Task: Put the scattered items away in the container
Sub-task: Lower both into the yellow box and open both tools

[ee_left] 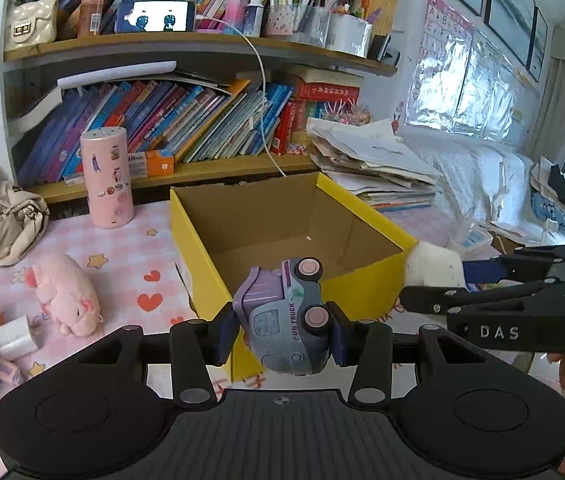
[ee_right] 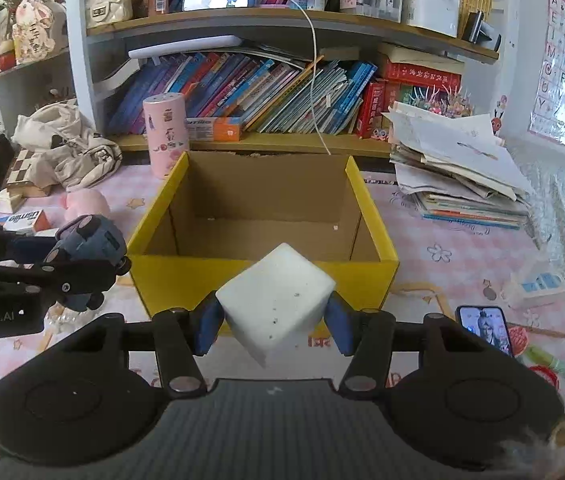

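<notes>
Over the near wall of the box, left wrist view: my left gripper [ee_left: 284,330] is pinching the toy truck [ee_left: 286,316] on its side, wheels toward the right pad, nose drooping toward me.
Box from this view: the yellow cardboard box [ee_left: 198,240] is open and bare inside; the truck hangs just short of its near corner, not yet over the floor.
Slip risk: I judge the pads bear on rounded plastic and a wheel, so the truck could rotate out and drop on the tablecloth outside the box.
Crowding risk: my right gripper [ee_left: 434,280] reaches in right of the box with the white block [ee_left: 434,266] touching or just beside the right corner; I cannot tell which.

Near wall of the box, right wrist view: my right gripper [ee_right: 272,322] is pinching the white foam cube [ee_right: 276,300] corner-down, just before the box's front wall [ee_right: 362,284].
Cube risk: held on a diagonal, it may pivot, or catch the rim if I go in low.
Collision risk: the left gripper [ee_right: 62,276] with the truck [ee_right: 88,244] sits at the box's left front corner; both entering together could knock fingers.
Left outside: pink plush pig [ee_left: 68,294], left of the box.
</notes>
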Available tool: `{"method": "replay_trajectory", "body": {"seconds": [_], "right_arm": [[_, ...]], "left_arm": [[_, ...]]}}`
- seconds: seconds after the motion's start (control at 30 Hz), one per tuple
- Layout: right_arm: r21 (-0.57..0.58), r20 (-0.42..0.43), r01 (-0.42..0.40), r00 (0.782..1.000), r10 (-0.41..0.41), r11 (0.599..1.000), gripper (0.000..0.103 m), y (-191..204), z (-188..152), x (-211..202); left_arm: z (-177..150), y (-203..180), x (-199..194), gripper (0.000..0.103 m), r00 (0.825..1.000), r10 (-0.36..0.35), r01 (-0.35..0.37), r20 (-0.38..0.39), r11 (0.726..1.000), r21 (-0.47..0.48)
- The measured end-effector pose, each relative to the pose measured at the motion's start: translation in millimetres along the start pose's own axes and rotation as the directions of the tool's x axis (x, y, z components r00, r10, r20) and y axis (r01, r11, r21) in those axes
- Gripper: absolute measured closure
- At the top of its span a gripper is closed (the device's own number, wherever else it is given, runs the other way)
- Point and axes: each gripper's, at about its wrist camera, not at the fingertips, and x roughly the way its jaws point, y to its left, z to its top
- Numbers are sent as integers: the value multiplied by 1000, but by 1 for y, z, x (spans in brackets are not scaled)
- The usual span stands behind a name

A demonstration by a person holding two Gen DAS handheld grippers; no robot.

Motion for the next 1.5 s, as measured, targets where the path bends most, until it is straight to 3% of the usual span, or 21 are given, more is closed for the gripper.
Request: {"method": "replay_trajectory", "body": {"seconds": [0.3,0.53,0.67,0.93,1.2,1.37,1.5], "right_arm": [[-92,50,-34,998,38,995,50,-14,51,33],[-202,8,-83,996,86,976,50,-31,82,87],[-275,-61,-127,992,114,953,50,-35,92,127],[-537,-232,-226,966,116,813,50,-25,89,194],[-705,-320,-284,945,66,650,50,-8,82,238],[-739,-346,-304,937,49,601,50,-5,80,252],[-739,-363,-322,930,53,591,49,-4,79,258]], "left_arm": [[48,6,32,59,999,37,-38,39,999,18],[75,4,79,59,997,80,-79,-8,996,42],[82,9,116,59,989,116,-114,-89,993,28],[84,17,179,59,937,193,-150,-290,975,163],[85,17,221,59,881,245,-132,-405,949,286],[84,10,233,58,861,277,-131,-426,931,342],[83,8,236,58,858,289,-130,-424,922,365]]}}
